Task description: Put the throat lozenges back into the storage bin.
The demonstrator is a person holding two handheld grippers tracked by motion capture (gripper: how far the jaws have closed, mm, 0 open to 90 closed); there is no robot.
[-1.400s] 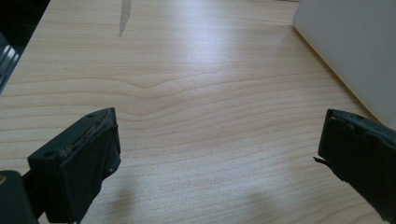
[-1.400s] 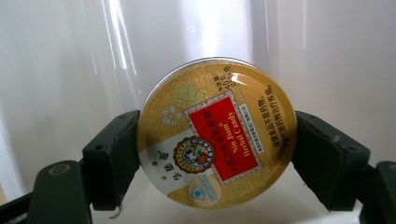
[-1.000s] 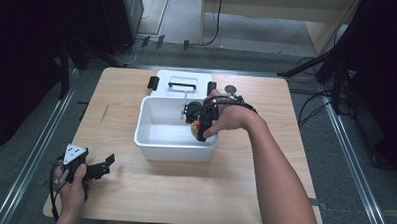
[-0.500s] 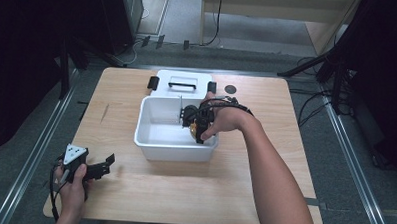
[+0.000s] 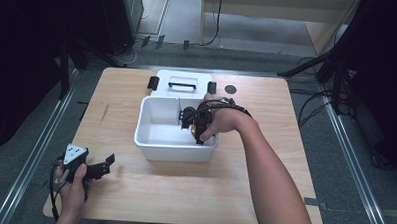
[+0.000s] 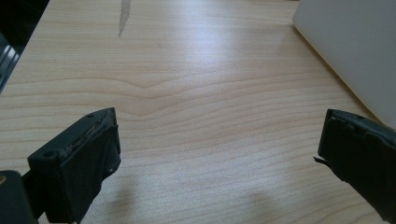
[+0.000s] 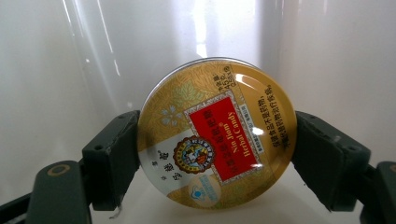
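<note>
The right gripper (image 7: 217, 154) fingers (image 7: 112, 158) clamp a round candy tin (image 7: 217, 133) by its rim, lid facing the camera, inside the white bin (image 5: 172, 148). The left gripper (image 6: 219, 154) fingers gape wide over the table (image 6: 196, 70).

right gripper (image 7: 217, 140) | jaws clamp round gold candy tin (image 7: 217, 133) | white bin wall (image 7: 70, 56) behind

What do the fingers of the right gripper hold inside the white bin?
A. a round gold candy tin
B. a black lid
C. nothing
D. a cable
A: in the right gripper view, the right gripper clamps the round gold candy tin on both sides, before the white bin wall.
</note>
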